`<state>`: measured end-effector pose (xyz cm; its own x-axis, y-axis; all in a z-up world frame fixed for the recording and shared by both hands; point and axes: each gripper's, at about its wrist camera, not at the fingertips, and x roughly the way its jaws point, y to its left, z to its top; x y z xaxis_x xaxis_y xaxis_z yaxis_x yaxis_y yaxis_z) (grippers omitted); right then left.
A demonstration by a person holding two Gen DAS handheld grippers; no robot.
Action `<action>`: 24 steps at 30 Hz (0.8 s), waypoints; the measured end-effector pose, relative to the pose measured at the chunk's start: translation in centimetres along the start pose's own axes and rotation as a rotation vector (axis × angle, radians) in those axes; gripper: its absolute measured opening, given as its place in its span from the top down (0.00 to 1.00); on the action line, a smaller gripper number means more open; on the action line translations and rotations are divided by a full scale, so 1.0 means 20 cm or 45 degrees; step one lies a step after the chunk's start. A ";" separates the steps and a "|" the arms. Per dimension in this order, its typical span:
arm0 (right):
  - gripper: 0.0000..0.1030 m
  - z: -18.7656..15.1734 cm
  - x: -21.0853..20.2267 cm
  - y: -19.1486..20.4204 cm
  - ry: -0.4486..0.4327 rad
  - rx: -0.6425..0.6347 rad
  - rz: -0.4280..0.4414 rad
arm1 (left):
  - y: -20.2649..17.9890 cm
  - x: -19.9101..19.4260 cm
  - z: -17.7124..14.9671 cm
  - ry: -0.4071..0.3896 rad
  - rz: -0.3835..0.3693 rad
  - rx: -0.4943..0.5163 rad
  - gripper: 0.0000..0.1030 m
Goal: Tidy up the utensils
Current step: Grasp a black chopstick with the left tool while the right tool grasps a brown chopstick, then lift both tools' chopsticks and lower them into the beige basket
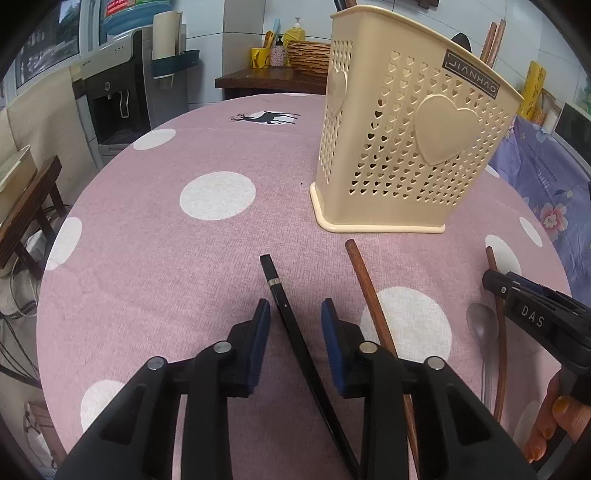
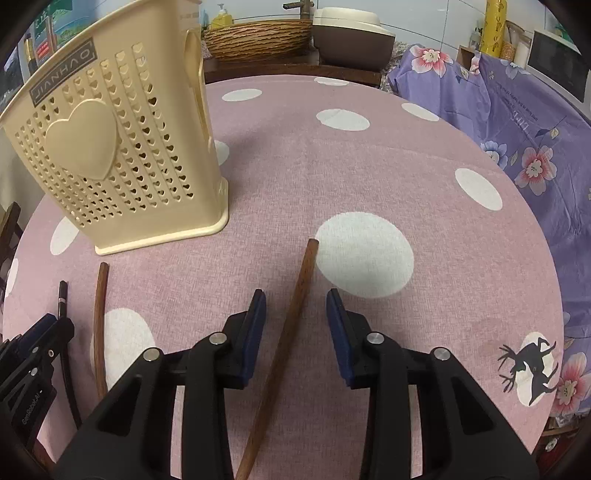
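Two chopsticks waiting between wide-open jaws: black chopstick (image 1: pixel 280 295) inside left gripper (image 1: pixel 295 314), brown chopstick (image 2: pixel 295 295) inside right gripper (image 2: pixel 296 306). Best to squeeze each stick near its middle, lift slowly, then tip up over cream basket (image 1: pixel 402 147). Long, thin, round, probably slippery. Another brown chopstick (image 1: pixel 369 291) and metal spoon (image 1: pixel 480 325) lying flat nearby on pink dotted tablecloth (image 1: pixel 184 258).

We are in a home kitchen or dining corner: the round table (image 1: pixel 147 258) wears a pink polka-dot cloth, and at eleven o'clock a water dispenser (image 1: pixel 114 92) stands against the tiled wall. At twelve o'clock we see a wooden counter (image 1: pixel 269 79) with a woven basket (image 2: pixel 258 37), a soap bottle (image 1: pixel 294 32) and a yellow mug (image 1: pixel 259 57), and a rice cooker (image 2: pixel 351 31) beside them.
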<state>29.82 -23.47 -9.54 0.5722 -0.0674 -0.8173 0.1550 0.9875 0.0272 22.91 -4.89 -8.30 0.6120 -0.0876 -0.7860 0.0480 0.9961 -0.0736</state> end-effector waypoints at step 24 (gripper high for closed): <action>0.92 0.07 0.05 -0.10 0.002 0.188 0.206 | -0.02 0.08 0.09 0.014 -0.083 -0.041 0.91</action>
<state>31.27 -25.82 -9.56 0.5979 0.0903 -0.7964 0.1780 0.9539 0.2418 25.36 -5.49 -8.46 0.5997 -0.1524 -0.7856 0.0618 0.9876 -0.1444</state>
